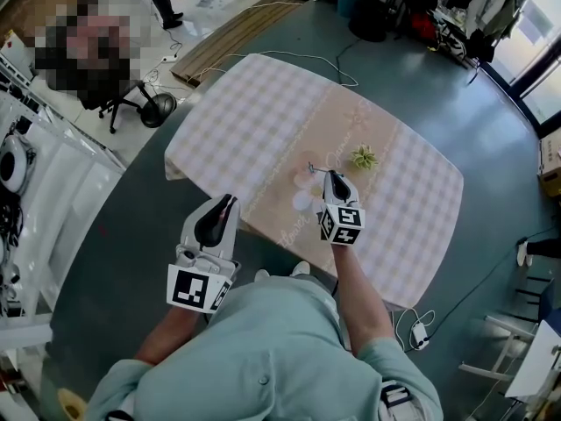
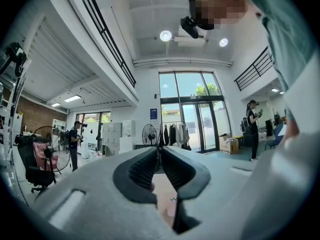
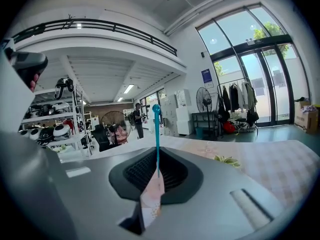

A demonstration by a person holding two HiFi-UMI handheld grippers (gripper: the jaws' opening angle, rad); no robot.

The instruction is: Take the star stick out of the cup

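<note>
1. Two grippers show in my head view. The right gripper (image 1: 331, 176) reaches out over the table (image 1: 263, 103), and the left gripper (image 1: 230, 202) hangs at the near edge, off to the left.
2. In the right gripper view, the right gripper (image 3: 158, 173) has its jaws drawn narrow and pinched on the star stick (image 3: 157, 139). The thin teal shaft stands straight up from between them and ends in a small blob at the top.
3. From my head view the star stick (image 1: 319, 168) is a fine line running left from the right gripper's tips, over the pale middle strip of the checked cloth (image 1: 412, 191).
4. The cup (image 1: 304, 181) seems to be the pale round shape on the cloth just beside the stick's free end, on its near side. At this size I cannot tell whether the stick is clear of it.
5. In the left gripper view, the left gripper (image 2: 159, 151) has its jaws meeting at the tips with nothing held. Only a bit of cloth shows through the gap behind them.
6. One green sprig (image 1: 364, 157) lies on the cloth just right of the right gripper's tips and a little farther out. It also shows at the right of the right gripper view (image 3: 227, 160).
</note>
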